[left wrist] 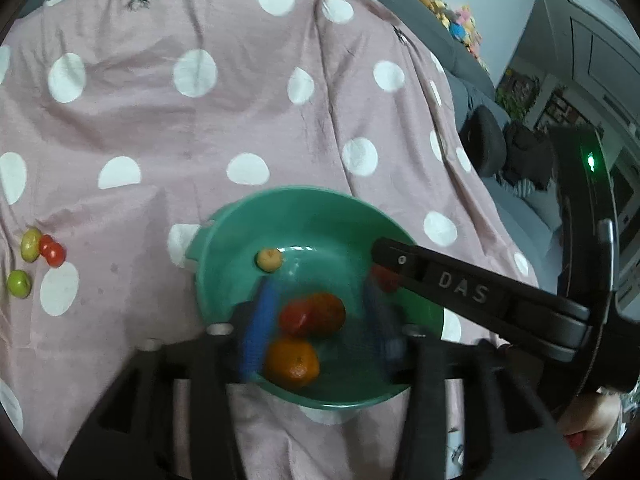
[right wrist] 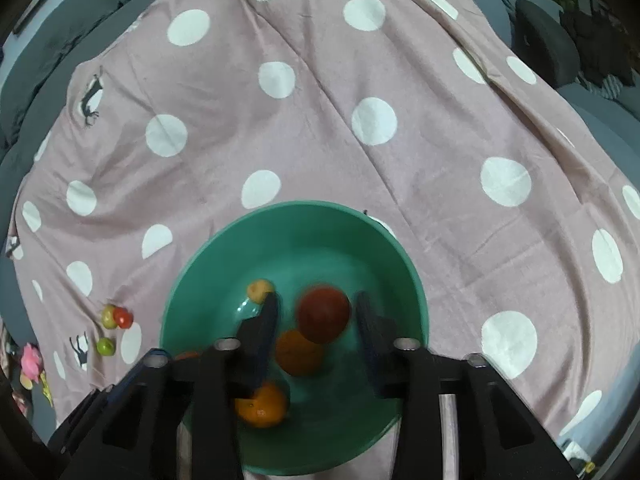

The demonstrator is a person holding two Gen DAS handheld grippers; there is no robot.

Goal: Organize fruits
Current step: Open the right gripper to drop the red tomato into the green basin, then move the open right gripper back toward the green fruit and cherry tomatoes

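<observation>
Green plastic, the bowl sits at the six o'clock side of both wrist views, on a pink cloth with white dots that covers the tabletop. Inside it lie a red apple, an orange touching the apple at its seven o'clock, a second orange nearer the six o'clock rim, and a small yellowish fruit at about ten o'clock of the apple. The right gripper hangs over the bowl with its fingers apart; the apple lies loose between them and neither finger presses on it. The left gripper also hangs over the bowl, fingers apart, with the fruit blurred between them and not clamped. In the left wrist view the right gripper's arm reaches in from three o'clock over the bowl's rim. Well apart from the bowl, at nine o'clock on the cloth, sit two green fruits and a pair of small red ones, the upper green one touching the red. A grey sofa borders the cloth at twelve o'clock.
</observation>
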